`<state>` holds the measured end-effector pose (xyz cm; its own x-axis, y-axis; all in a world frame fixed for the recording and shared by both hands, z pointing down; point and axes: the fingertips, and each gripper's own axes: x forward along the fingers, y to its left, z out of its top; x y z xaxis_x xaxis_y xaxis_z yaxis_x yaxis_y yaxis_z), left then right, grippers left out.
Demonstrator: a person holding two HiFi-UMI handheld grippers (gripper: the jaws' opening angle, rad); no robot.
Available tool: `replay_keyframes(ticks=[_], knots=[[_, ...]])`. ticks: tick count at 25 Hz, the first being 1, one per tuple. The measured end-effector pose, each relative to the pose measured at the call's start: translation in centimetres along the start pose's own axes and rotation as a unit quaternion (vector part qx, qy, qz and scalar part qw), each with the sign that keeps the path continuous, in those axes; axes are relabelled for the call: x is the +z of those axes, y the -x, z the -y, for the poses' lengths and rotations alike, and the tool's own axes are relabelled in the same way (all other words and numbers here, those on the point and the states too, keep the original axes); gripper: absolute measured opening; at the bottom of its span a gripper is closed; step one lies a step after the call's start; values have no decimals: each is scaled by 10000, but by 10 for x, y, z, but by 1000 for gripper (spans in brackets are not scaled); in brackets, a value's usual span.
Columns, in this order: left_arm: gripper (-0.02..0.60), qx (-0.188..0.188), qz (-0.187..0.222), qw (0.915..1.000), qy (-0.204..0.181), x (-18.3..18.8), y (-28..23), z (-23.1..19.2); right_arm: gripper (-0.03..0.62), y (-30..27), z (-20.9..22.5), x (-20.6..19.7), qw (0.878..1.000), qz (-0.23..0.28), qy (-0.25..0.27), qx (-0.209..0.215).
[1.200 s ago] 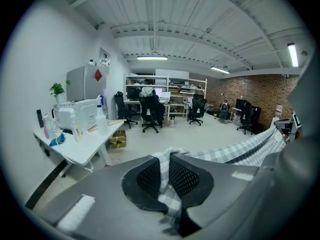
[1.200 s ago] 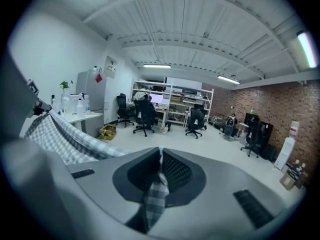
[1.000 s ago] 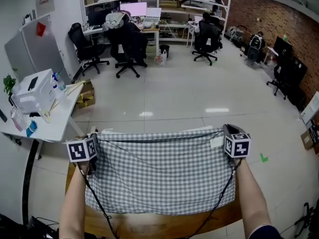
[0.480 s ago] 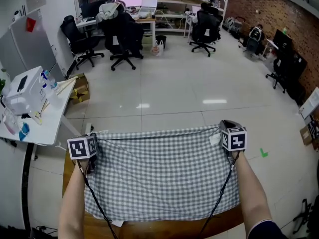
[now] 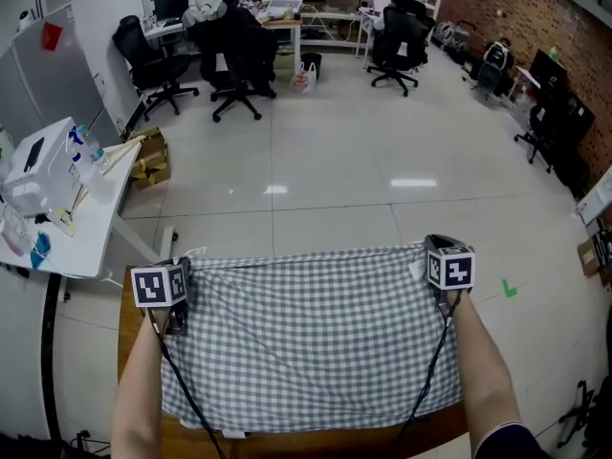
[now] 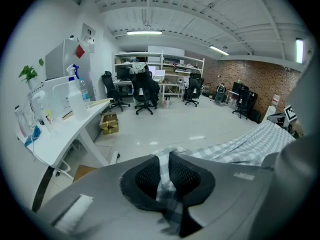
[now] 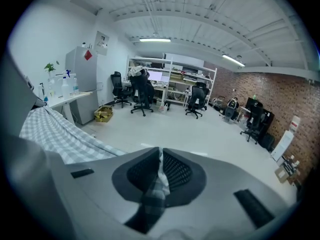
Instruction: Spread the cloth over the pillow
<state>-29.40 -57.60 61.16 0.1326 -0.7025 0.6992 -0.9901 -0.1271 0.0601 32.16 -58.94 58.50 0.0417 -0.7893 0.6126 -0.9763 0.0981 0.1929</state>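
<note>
Grey-and-white checked cloth (image 5: 306, 342) covers nearly the whole wooden table (image 5: 316, 445), so I cannot make out the pillow beneath it. My left gripper (image 6: 165, 176) pinches the cloth's far left corner; its jaws have just been easing apart, with fabric between the pads. My right gripper (image 7: 160, 176) is clamped on the far right corner. The far hem runs taut between them. Bare wood shows along the near edge. Beyond lies open floor (image 5: 335, 189); a white desk (image 5: 72, 237) stands to the left.
</note>
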Motion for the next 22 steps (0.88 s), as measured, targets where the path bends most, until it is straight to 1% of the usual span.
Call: replay_keyframes(ticks=[2, 3, 5, 8, 10, 14, 18, 22], knots=[[50, -12, 66, 10000, -47, 2, 2, -2, 44, 0, 1, -2, 10000, -25, 10, -51], [72, 12, 133, 9999, -63, 5, 4, -3, 50, 1, 2, -1, 9999, -10, 58, -106], [121, 59, 298, 9995, -36, 12, 6, -6, 81, 3, 6, 2, 9996, 28, 129, -268], [161, 221, 531, 9983, 21, 22, 10, -11, 125, 7, 13, 7, 9985, 119, 123, -526], [164, 307, 728, 9969, 68, 30, 13, -14, 141, 10, 16, 9, 9977, 192, 55, -652], [164, 478, 1062, 9932, 46, 50, 21, -23, 141, 15, 20, 13, 9967, 289, -126, -753], [164, 578, 1151, 9917, -8, 58, 31, -29, 140, 25, 26, 25, 9947, 544, -247, -840], [163, 616, 1172, 9911, 95, 57, 44, -36, 140, 41, 33, 37, 9922, 729, -227, -987]])
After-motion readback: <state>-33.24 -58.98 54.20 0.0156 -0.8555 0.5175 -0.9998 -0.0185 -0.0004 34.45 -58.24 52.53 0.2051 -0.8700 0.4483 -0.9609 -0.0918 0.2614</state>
